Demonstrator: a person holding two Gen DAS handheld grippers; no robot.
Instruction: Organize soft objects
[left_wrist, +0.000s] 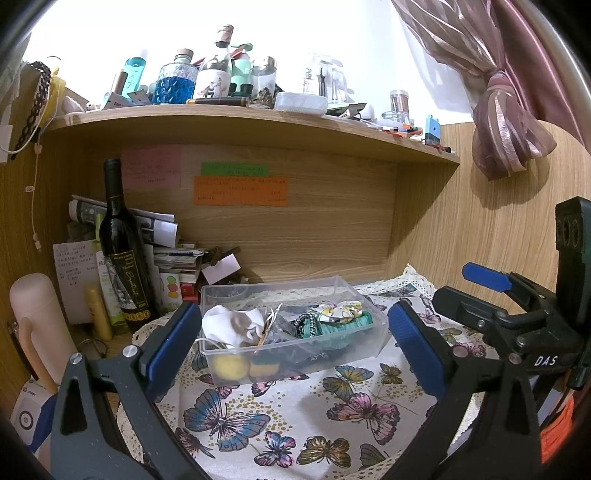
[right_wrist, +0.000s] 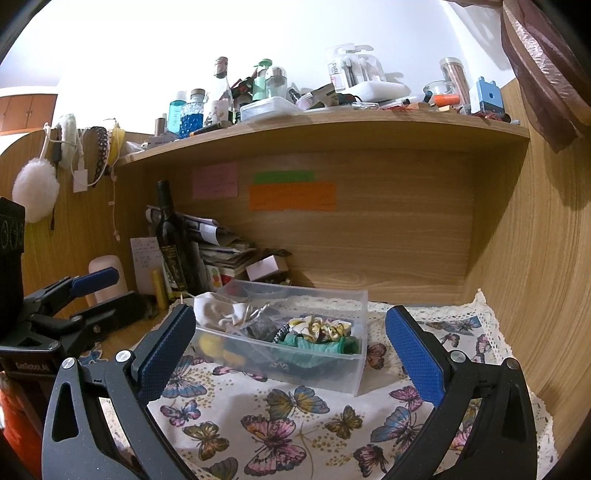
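Observation:
A clear plastic box (left_wrist: 371, 334) (right_wrist: 360, 363) stands on a butterfly-print cloth (left_wrist: 280, 417) (right_wrist: 295, 424). It holds soft items: a white pouch (left_wrist: 231, 325) (right_wrist: 212, 308), a floral scrunchie (left_wrist: 340, 310) (right_wrist: 319, 326), a teal knit piece (left_wrist: 345, 326) (right_wrist: 314, 349) and yellow balls (left_wrist: 229, 365) (right_wrist: 208, 343). My left gripper (left_wrist: 295, 343) is open and empty, its pads either side of the box, held short of it. My right gripper (right_wrist: 291, 350) is open and empty, likewise in front of the box.
A dark wine bottle (left_wrist: 123, 251) (right_wrist: 173, 243), stacked papers (left_wrist: 166, 240) and a pink cylinder (left_wrist: 37, 317) crowd the left of the desk. A cluttered shelf (left_wrist: 258, 122) (right_wrist: 332, 129) hangs overhead. Wooden walls close the back and right. A curtain (left_wrist: 509, 110) hangs at the right.

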